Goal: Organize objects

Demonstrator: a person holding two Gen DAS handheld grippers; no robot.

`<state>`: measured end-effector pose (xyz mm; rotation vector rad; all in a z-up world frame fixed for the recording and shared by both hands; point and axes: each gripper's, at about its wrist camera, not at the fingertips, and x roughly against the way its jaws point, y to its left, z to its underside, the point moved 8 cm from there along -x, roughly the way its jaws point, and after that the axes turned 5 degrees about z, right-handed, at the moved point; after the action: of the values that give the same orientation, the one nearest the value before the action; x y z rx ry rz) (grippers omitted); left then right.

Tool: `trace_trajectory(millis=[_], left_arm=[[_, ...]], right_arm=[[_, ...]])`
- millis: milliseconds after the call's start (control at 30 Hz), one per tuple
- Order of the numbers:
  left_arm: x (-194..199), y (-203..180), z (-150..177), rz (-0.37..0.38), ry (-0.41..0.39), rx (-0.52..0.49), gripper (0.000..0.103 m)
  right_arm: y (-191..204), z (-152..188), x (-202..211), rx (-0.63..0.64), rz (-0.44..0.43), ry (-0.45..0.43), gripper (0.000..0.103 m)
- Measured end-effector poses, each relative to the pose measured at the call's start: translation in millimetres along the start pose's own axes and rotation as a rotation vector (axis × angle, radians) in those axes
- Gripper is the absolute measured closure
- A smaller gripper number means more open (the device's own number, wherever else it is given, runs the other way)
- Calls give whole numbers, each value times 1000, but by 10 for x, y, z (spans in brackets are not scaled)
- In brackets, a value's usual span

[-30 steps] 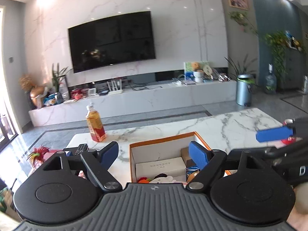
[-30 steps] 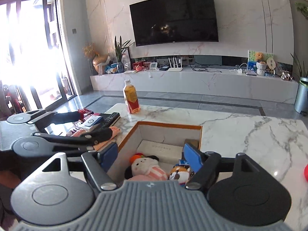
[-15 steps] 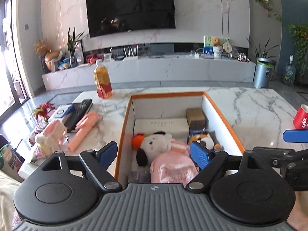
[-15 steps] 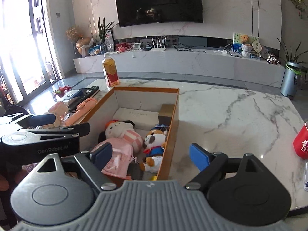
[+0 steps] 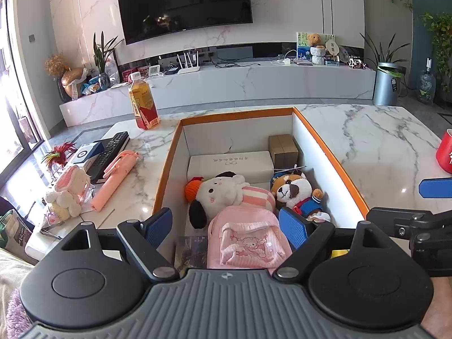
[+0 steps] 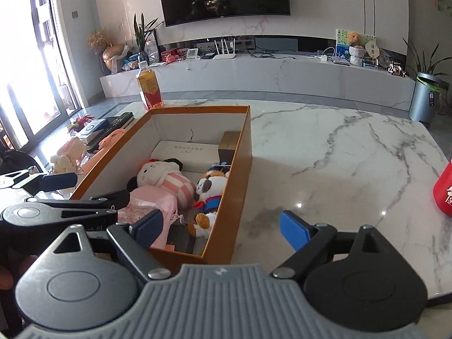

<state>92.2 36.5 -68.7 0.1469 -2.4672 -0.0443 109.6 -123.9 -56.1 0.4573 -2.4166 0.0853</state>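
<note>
The orange-edged box stands on the white marble table, with its near end just below both grippers. Inside it, at the far end, lies a flat white case with a small brown carton beside it on the right. Nearer to the cameras lie a white plush dog with black ears and a striped pink body, a brown-and-white plush dog in a blue outfit at its right, and a small pink backpack in front of both. The left gripper hangs over the near end of the box with its jaws spread wide; the pink backpack shows between its blue pads, but the pads are apart from it and hold nothing. The right gripper is over the box's right wall and its near right corner; its jaws have just been opening and now stand wide, with nothing grasped. One pad is above the inside of the box and the other above the bare table. To the left of the box, on the table, are a long pink object, a black remote control, a pink-and-cream plush toy and, farther back, a drink bottle standing upright. A red cup stands at the right edge of the table, well apart from the box.
</note>
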Motion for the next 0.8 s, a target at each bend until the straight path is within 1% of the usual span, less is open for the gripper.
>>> trace_trajectory(millis=[100, 200, 800], left_arm=[[3, -4, -4, 0, -2, -7, 5], [26, -8, -7, 2, -5, -11, 5], [98, -6, 4, 1, -6, -18, 5]], right_arm=[[15, 12, 3, 5, -1, 4, 12], [45, 15, 13, 15, -2, 4, 9], [94, 50, 13, 34, -5, 16, 9]])
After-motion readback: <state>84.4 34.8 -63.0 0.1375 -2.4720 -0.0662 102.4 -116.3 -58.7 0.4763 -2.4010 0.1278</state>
